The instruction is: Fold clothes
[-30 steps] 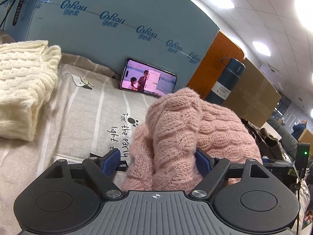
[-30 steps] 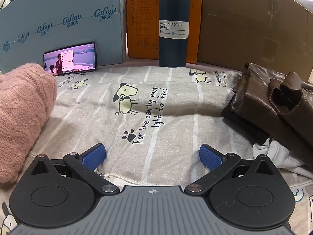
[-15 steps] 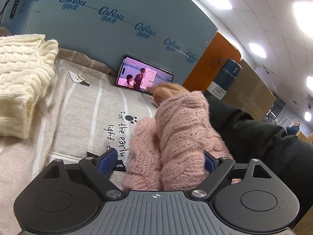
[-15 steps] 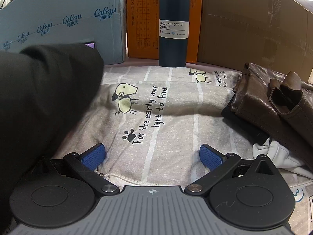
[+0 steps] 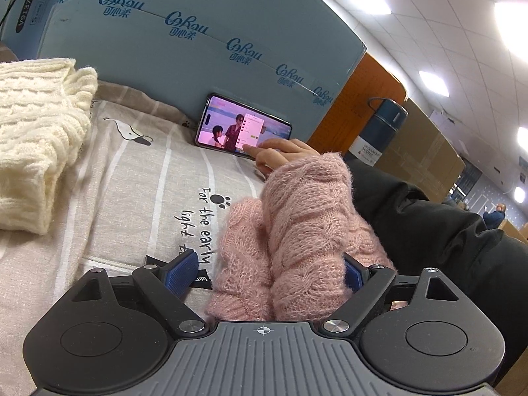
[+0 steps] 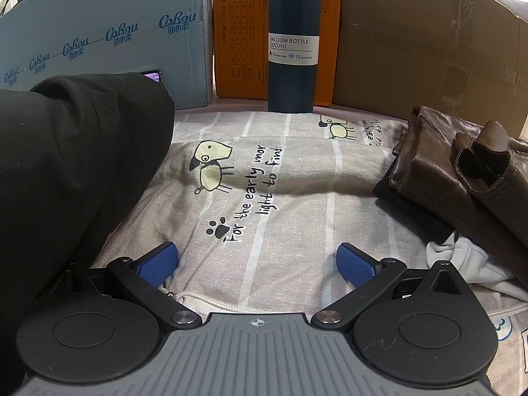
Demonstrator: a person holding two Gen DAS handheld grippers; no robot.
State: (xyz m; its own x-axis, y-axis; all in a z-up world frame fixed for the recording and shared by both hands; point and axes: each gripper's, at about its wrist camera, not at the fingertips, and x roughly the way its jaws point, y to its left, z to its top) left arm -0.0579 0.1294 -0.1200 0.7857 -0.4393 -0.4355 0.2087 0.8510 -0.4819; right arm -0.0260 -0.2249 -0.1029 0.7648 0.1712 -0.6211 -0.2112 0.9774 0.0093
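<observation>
A bunched pink cable-knit sweater (image 5: pixel 297 231) lies on the printed grey bedding (image 5: pixel 138 178), between the fingers of my left gripper (image 5: pixel 267 270), which stands wide open around it without clamping. A folded cream knit sweater (image 5: pixel 36 138) lies at the far left. My right gripper (image 6: pixel 257 260) is open and empty, resting low over the bedding (image 6: pixel 264 198). A folded brown leather garment (image 6: pixel 462 171) lies to its right, on top of a white cloth (image 6: pixel 462 257).
A person's bare hand (image 5: pixel 280 151) in a black sleeve (image 5: pixel 445 231) touches a lit phone (image 5: pixel 241 128) propped against a blue carton (image 5: pixel 198 33). The sleeve (image 6: pixel 66 151) fills the left of the right wrist view. A dark vacuum bottle (image 6: pixel 292 39) stands before cardboard boxes (image 6: pixel 429 49).
A person's arm in a black sleeve came in from the right over the pink sweater and its hand now touches the phone. Both grippers stayed nearly still and open.
</observation>
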